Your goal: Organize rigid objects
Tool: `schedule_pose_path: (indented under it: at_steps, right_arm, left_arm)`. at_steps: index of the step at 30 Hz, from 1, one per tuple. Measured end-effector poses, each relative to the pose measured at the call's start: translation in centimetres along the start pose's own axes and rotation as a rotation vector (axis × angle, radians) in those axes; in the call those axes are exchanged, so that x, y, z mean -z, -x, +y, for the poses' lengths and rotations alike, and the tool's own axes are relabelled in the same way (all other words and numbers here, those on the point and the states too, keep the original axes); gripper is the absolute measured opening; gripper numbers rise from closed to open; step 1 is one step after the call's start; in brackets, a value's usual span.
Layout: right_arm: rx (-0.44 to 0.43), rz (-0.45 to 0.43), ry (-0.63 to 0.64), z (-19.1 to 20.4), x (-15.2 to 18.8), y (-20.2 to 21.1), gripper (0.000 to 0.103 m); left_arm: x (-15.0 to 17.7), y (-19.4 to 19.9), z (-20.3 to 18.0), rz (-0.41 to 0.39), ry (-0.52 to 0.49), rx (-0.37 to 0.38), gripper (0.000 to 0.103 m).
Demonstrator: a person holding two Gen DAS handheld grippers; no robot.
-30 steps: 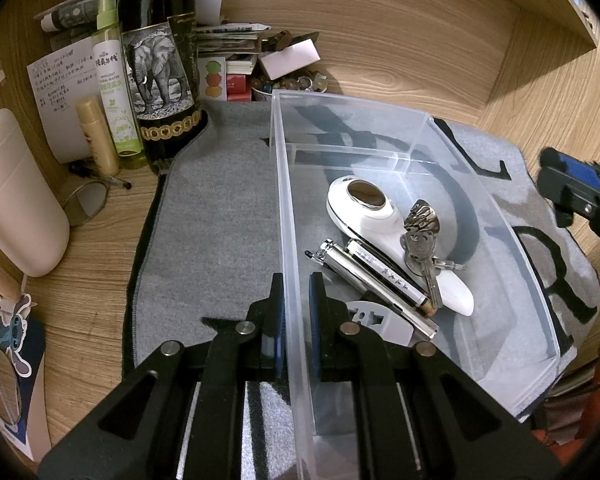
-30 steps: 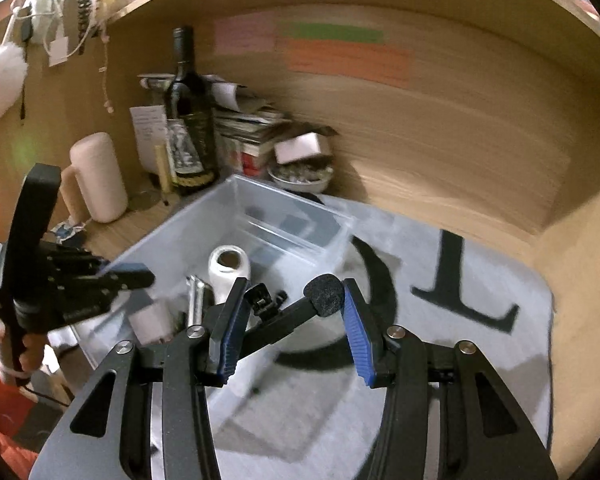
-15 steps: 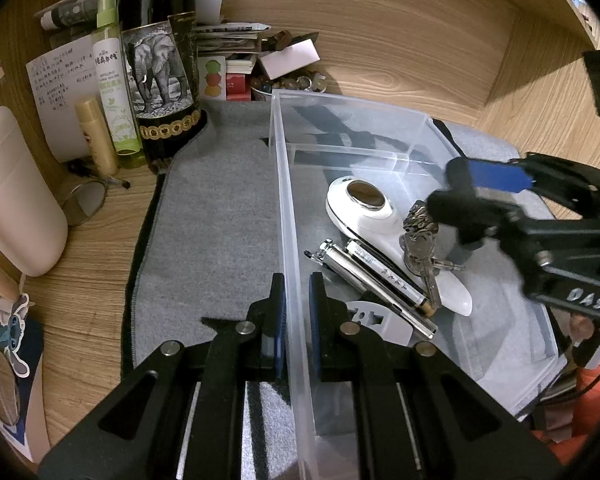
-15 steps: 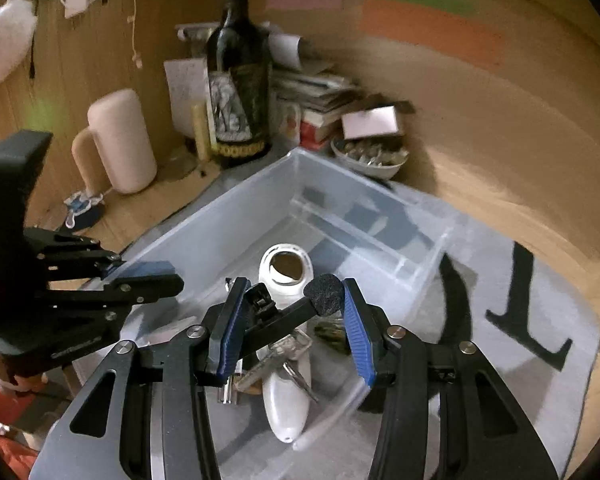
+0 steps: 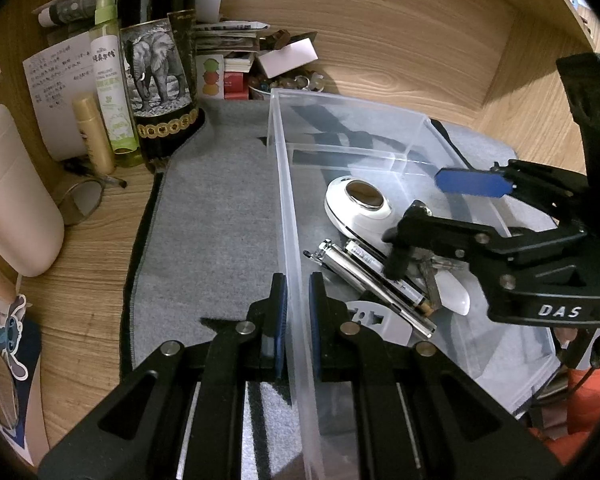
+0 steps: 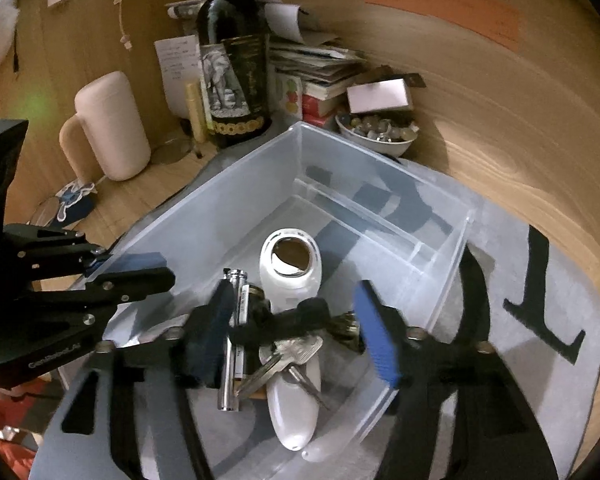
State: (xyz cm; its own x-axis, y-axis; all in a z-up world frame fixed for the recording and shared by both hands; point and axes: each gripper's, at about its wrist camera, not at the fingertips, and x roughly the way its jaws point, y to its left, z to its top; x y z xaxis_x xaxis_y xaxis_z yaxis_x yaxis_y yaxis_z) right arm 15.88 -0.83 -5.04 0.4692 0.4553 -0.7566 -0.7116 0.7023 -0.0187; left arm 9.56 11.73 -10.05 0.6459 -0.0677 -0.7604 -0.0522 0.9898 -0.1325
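1. Clear plastic bin (image 5: 290, 216), centre of the left wrist view, on a grey felt mat (image 5: 212, 216) with black lettering. A clear divider walls off an empty far compartment; all contents lie in the near one.
2. Left gripper (image 5: 298, 308), bottom centre: jaws closed on the bin's near side wall, one blue pad each side, apparently to steady the bin during loading.
3. Right gripper (image 6: 296, 332), lower centre of the right wrist view: jaws have just been opening and now stand apart over the near compartment. A black hinged tool (image 6: 288, 320) lies between them; blur hides whether a pad touches it. Judged a release into the bin.
4. White handheld device (image 6: 290, 360), oval dark window at its far end, lying lengthwise beneath the tool.
5. Metal tube (image 5: 356, 276) and pen (image 5: 384, 276), side by side left of the device.
6. Key bunch (image 6: 288, 356), resting across the device.
7. Surroundings, upper left: elephant-label wine bottle (image 5: 156, 68), green spray bottle (image 5: 110, 76), pale mug (image 5: 12, 192), bowl of stones (image 6: 376, 132). All stand outside the bin; none obstructs.
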Motion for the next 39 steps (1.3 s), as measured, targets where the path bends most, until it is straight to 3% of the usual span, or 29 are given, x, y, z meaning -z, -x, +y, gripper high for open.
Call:
schedule_pose_path:
  at_steps: [4, 7, 11, 18, 20, 25, 27, 33, 39]
  right_arm:
    - [0.005, -0.017, -0.012, -0.3, 0.1, 0.7, 0.065]
    - [0.017, -0.041, -0.016, -0.5, 0.2, 1.7, 0.066]
    - [0.05, -0.103, -0.033, -1.0, 0.7, 4.0, 0.078]
    - [0.113, -0.223, -0.072, -2.2, 2.2, 9.1, 0.083]
    - [0.14, -0.26, -0.086, -2.6, 2.8, 10.7, 0.088]
    - [0.188, -0.357, -0.103, -2.9, 4.8, 14.7, 0.103]
    - [0.22, -0.407, -0.108, -2.9, 5.7, 16.4, 0.103]
    - [0.272, -0.485, -0.116, -2.9, 7.8, 19.7, 0.103]
    - [0.282, -0.545, -0.125, -2.9, 9.6, 21.6, 0.103]
  left_arm:
    - [-0.1, 0.3, 0.0, -0.008, -0.002, -0.008, 0.01]
    - [-0.3, 0.9, 0.0, -0.024, -0.004, -0.031, 0.016]
    - [-0.5, 2.3, -0.1, -0.074, -0.015, -0.073, 0.052]
    - [-0.9, 5.7, -1.2, -0.172, -0.019, -0.078, 0.07]
    - [-1.0, 7.1, -2.3, -0.207, -0.035, -0.064, 0.072]
    - [-0.9, 10.5, -5.5, -0.329, -0.07, -0.028, 0.09]
    - [-0.8, 11.6, -6.6, -0.371, -0.082, -0.013, 0.098]
    - [0.1, 14.7, -10.0, -0.485, -0.1, 0.034, 0.102]
    - [1.4, 16.5, -12.1, -0.565, -0.094, 0.032, 0.103]
